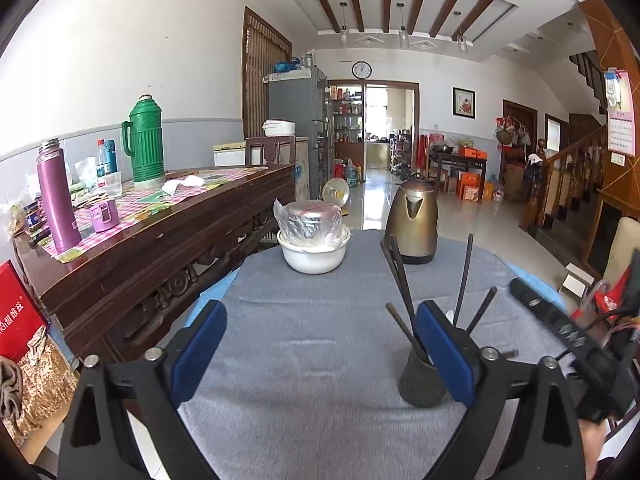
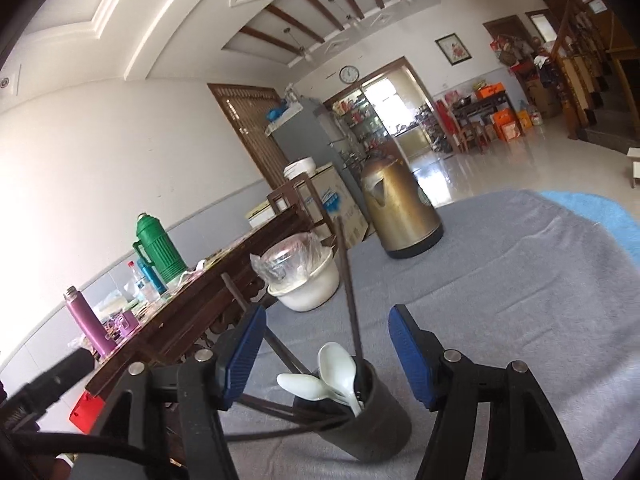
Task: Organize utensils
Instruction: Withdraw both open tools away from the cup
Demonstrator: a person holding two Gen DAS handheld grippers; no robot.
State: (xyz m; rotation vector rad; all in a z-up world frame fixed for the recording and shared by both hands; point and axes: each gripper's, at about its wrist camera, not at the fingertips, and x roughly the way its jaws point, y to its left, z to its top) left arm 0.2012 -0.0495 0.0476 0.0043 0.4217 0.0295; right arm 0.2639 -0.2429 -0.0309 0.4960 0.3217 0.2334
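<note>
A dark round utensil holder [image 1: 420, 380] stands on the grey tablecloth [image 1: 304, 360]. Several dark chopsticks [image 1: 400, 276] lean out of it. In the right wrist view the holder [image 2: 372, 424] also carries white spoons [image 2: 336, 376]. My left gripper [image 1: 320, 312] is open wide, with only cloth between its blue pads. The holder sits against the inner side of its right finger [image 1: 440, 344], partly hidden by it. My right gripper [image 2: 327, 312] is open too. It hovers over the holder with one chopstick [image 2: 350, 292] rising between the pads, touching neither.
A bronze kettle [image 1: 412, 220] and a white bowl [image 1: 312, 256] holding a plastic-wrapped pot stand at the table's far side. A wooden sideboard [image 1: 168, 232] with a green thermos [image 1: 144, 140] and a purple flask [image 1: 56, 200] runs along the left. A blue mat [image 2: 592, 208] edges the cloth.
</note>
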